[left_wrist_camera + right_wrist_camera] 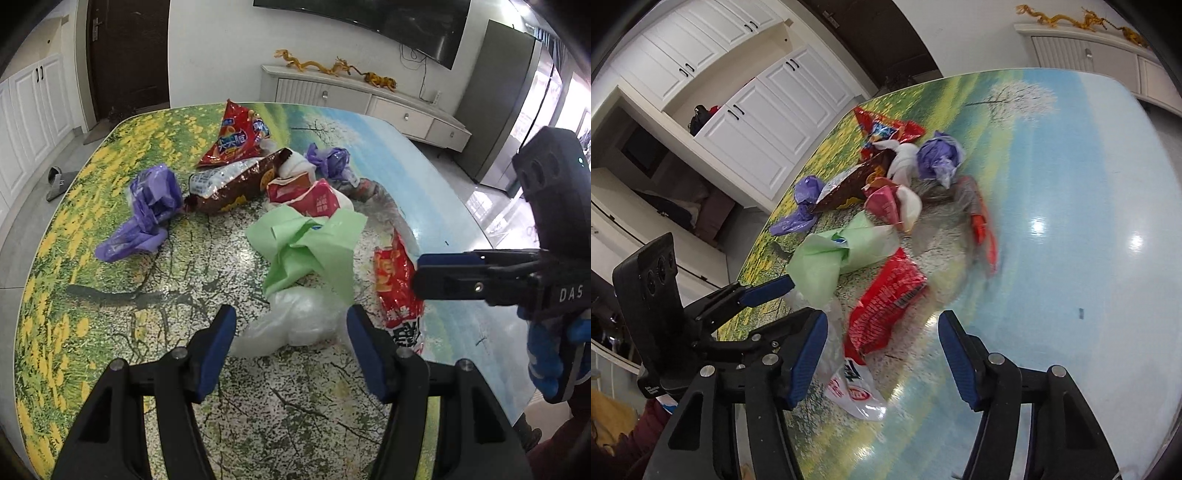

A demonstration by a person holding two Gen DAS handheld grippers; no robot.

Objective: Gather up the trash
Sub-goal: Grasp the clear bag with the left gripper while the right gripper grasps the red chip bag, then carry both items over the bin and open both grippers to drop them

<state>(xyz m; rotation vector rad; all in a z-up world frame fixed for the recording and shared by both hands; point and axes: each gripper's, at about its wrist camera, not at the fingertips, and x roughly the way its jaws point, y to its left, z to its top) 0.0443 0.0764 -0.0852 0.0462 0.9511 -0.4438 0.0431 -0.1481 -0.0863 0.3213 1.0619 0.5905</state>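
Trash lies heaped on a table (110, 295) with a landscape-print top. My left gripper (291, 325) is open, its fingers either side of a clear plastic bag (295, 321), with a crumpled green sheet (310, 247) just beyond. My right gripper (882, 332) is open over a red snack wrapper (886, 306); from the left wrist view it comes in from the right (417, 273) beside that wrapper (395, 288). Further back lie a purple bag (147, 214), a brown wrapper (236, 184), a red chip bag (236, 136) and a second purple bag (332, 162).
The table's right half (1071, 184) is glossy blue. A white TV cabinet (369, 99) stands behind the table, with a dark door (129, 55) and white cupboards (757, 110) to the left. A slipper (57, 181) lies on the floor.
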